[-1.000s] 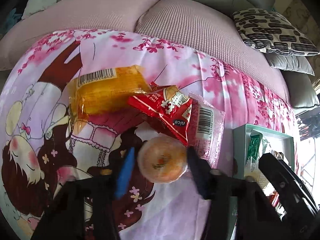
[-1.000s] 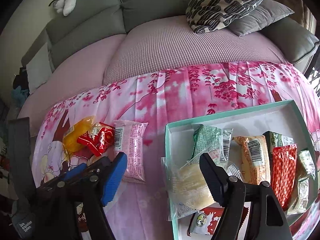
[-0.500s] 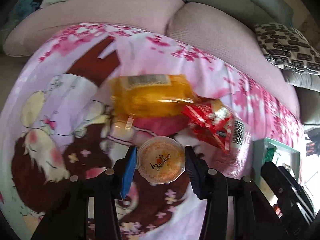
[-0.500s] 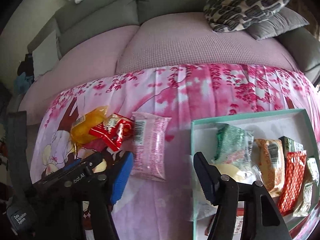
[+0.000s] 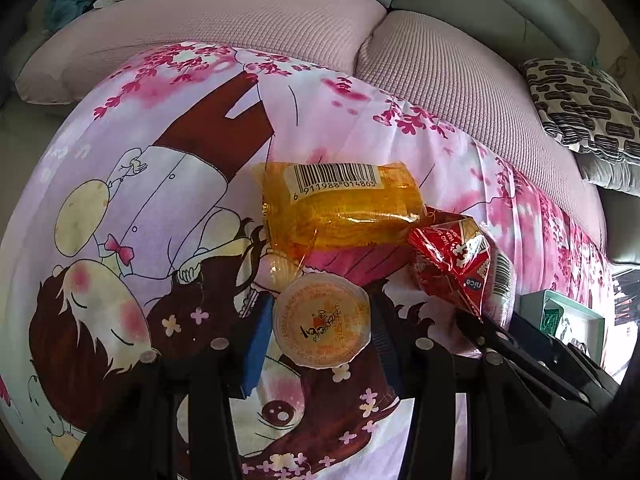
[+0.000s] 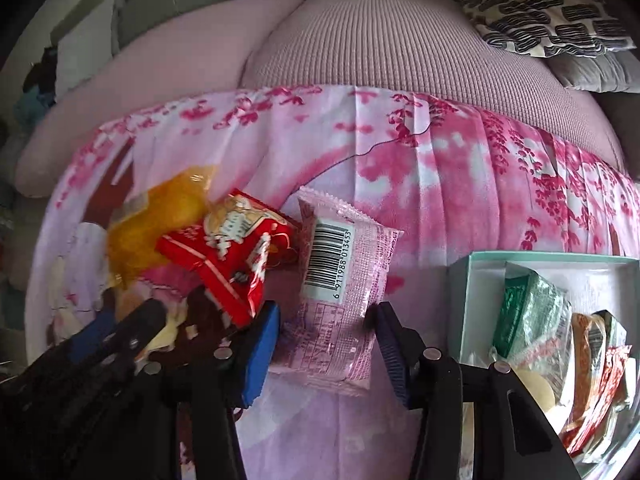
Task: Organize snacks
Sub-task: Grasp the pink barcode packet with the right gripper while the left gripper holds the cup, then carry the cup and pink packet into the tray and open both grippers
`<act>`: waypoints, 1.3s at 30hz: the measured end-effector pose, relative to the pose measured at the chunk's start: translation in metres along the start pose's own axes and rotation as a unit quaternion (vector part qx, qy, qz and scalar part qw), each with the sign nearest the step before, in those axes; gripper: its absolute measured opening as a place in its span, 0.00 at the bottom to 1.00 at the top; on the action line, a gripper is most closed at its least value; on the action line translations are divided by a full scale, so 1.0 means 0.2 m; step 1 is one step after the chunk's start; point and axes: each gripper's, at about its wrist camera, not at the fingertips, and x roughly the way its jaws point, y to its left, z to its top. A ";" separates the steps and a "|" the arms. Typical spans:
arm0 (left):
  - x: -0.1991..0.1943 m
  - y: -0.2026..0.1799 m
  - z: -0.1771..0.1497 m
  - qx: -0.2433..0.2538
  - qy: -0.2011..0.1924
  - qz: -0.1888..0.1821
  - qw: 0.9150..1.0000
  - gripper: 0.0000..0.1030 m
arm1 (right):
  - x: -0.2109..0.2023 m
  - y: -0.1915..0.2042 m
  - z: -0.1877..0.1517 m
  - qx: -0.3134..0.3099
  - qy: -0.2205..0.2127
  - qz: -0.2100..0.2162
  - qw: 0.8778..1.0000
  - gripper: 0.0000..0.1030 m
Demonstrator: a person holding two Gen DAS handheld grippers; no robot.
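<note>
A: Item one, left gripper point(image 5: 322, 338)?
B: Clamped on jelly cup point(image 5: 322, 320), round, orange foil lid facing up, a pad against each side. Beyond the fingertips: orange packet point(image 5: 340, 206), barcode up. Beyond and to the right: red packet point(image 5: 452, 260), its corner overlapping the orange one.
A: Item two, right gripper point(image 6: 324, 344)?
B: Jaws closing around pink packet point(image 6: 340, 292), lower half between the pads; whether the pads touch it cannot be told. Red packet just left of the blue pad. Teal box point(image 6: 460, 300) to the right, holding green, orange and red wrappers.
A: Surface?
B: Pink printed cloth point(image 6: 440, 184) over a sofa seat; patterned cushion point(image 6: 540, 8) far behind.
</note>
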 end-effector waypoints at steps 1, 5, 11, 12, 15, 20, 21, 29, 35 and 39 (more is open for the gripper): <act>0.00 0.00 0.00 -0.001 0.001 -0.002 1.000 0.48 | 0.02 0.00 0.00 -0.002 0.002 -0.004 1.000 0.50; 0.02 0.00 0.00 -0.004 0.006 -0.005 1.000 0.48 | 0.09 0.00 0.02 0.003 0.020 -0.001 1.000 0.50; 0.05 0.02 0.01 -0.010 0.012 -0.007 1.000 0.48 | 0.10 -0.01 0.02 0.006 0.012 -0.002 1.000 0.48; 0.05 0.02 0.01 -0.010 0.011 -0.008 1.000 0.48 | 0.09 -0.01 0.01 0.009 0.010 -0.002 1.000 0.47; 0.04 0.02 0.01 -0.009 0.008 -0.009 1.000 0.48 | 0.06 -0.03 -0.02 0.017 0.000 0.003 1.000 0.43; 0.00 0.03 -0.01 -0.014 0.007 -0.014 1.000 0.47 | -0.01 -0.08 -0.10 0.034 -0.018 0.019 0.999 0.42; -0.01 0.03 -0.02 -0.015 0.006 -0.014 1.000 0.47 | -0.03 -0.08 -0.12 0.037 -0.024 0.020 0.999 0.42; -0.09 0.00 -0.08 -0.006 -0.003 -0.019 1.000 0.47 | -0.24 -0.10 -0.29 0.044 -0.066 0.034 0.996 0.42; -0.16 -0.08 -0.10 0.016 -0.019 -0.022 0.999 0.47 | -0.33 -0.10 -0.30 0.041 -0.086 0.026 0.995 0.42; -0.20 -0.13 -0.09 0.029 -0.031 -0.024 0.999 0.48 | -0.36 -0.15 -0.29 0.047 -0.096 0.029 0.994 0.42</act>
